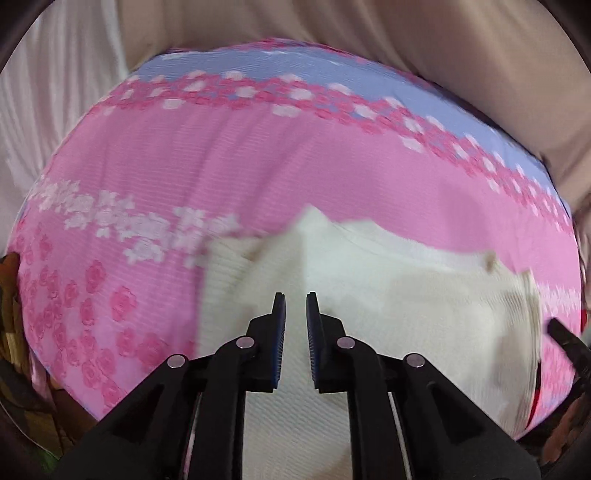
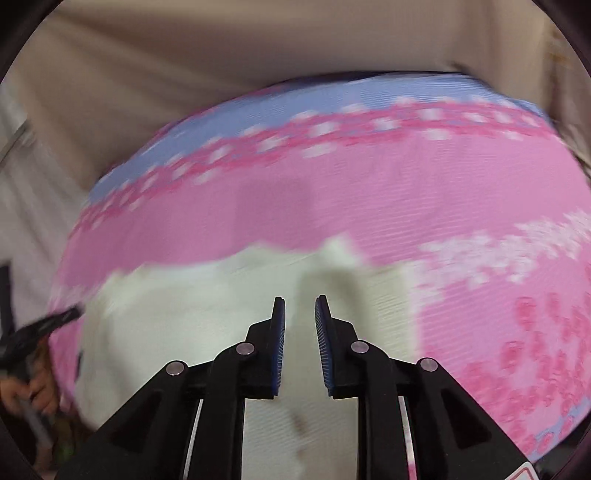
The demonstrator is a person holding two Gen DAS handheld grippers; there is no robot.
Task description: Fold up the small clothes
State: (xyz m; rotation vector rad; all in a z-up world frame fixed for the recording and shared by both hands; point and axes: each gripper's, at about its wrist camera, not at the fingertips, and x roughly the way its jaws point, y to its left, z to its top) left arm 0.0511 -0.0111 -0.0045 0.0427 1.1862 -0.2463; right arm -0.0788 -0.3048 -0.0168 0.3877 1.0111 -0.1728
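Observation:
A small white ribbed garment lies on a pink and lilac floral cloth. It also shows in the right wrist view, on the same cloth. My left gripper hovers over the garment's left part, its jaws slightly apart with nothing between them. My right gripper hovers over the garment's right part, jaws slightly apart and empty. The right gripper's tip shows at the right edge of the left wrist view. The left gripper shows blurred at the left edge of the right wrist view.
Beige fabric hangs behind the covered surface, with white fabric at the left. The surface drops off at its left and far edges. A hand holds the left tool.

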